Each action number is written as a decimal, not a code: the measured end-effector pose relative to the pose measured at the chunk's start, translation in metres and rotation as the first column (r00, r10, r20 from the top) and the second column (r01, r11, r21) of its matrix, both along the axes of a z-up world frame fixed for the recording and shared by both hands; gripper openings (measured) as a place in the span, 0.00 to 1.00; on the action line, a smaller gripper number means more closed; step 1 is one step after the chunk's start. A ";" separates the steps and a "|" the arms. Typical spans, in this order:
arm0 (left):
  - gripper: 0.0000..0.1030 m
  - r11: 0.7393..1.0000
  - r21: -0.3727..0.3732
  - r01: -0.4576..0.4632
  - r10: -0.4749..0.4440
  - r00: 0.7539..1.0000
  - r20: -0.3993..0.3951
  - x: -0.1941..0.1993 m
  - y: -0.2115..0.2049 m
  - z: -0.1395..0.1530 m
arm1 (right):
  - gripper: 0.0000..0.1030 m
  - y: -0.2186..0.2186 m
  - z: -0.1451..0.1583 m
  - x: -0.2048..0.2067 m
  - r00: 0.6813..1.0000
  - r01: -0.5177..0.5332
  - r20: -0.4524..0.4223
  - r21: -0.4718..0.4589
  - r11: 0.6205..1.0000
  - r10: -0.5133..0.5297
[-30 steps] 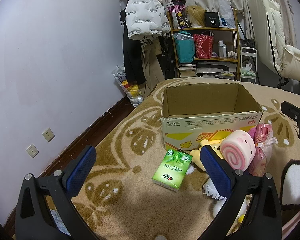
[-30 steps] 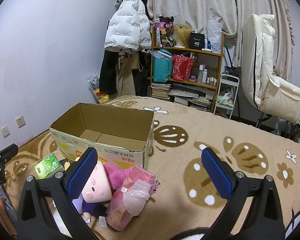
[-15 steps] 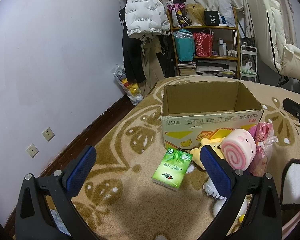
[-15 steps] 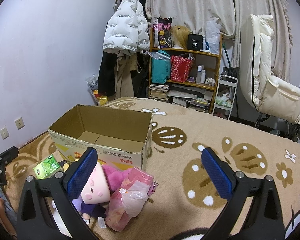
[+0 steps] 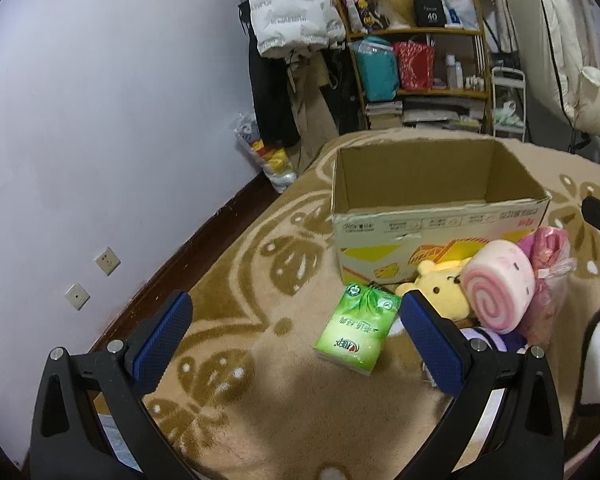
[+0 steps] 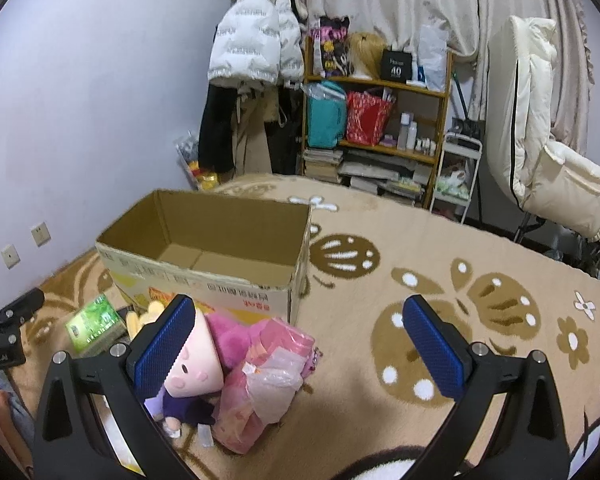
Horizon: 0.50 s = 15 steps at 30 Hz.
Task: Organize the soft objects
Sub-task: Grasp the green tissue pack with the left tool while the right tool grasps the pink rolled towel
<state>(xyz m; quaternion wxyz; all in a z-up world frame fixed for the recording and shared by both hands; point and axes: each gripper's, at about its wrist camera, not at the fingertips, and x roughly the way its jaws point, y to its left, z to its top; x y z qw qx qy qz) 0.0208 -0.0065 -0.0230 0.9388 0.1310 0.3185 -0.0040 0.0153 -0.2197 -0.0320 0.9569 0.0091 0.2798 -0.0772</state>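
My left gripper (image 5: 296, 322) hangs above the patterned rug (image 5: 236, 264) with its two blue fingers (image 5: 162, 338) spread wide and nothing between them. Going left to right along the rug in front of it, I count one green tissue pack (image 5: 356, 330) lying flat, one yellow bear plush (image 5: 440, 292), one pink swirl-roll cushion (image 5: 498, 294), one purple doll (image 6: 184, 404) tucked under that roll, and one pink plastic bag (image 6: 260, 376) of soft things, all crowded against the near wall of the single open cardboard box (image 5: 432, 184), whose inside holds nothing I can see. From my right wrist view a sixth soft piece shows, a magenta plush (image 6: 230, 338) wedged between the roll and the bag. My right gripper (image 6: 298, 336) hovers over the bag end of that heap, its fingers (image 6: 432, 344) likewise wide apart and gripping nothing; the left one overlaps the roll's face in view, though I cannot tell whether it touches. Compared with a second ago, the pile and the box sit just where they were and neither pair of fingers has closed; only my right hand has crept slightly closer and lower toward the heap, so the box edge now sits higher in its view.
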 end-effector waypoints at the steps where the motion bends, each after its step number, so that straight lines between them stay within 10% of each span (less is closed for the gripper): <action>1: 1.00 1.000 -0.010 0.001 -0.001 1.000 -0.018 0.003 0.002 -0.002 | 1.00 0.000 -0.002 0.002 1.000 0.000 -0.022 0.002 1.000 0.000; 15: 1.00 0.997 -0.055 0.052 -0.059 0.989 -0.134 0.036 -0.014 -0.014 | 1.00 -0.008 -0.014 0.036 0.993 0.005 -0.119 0.058 0.998 0.002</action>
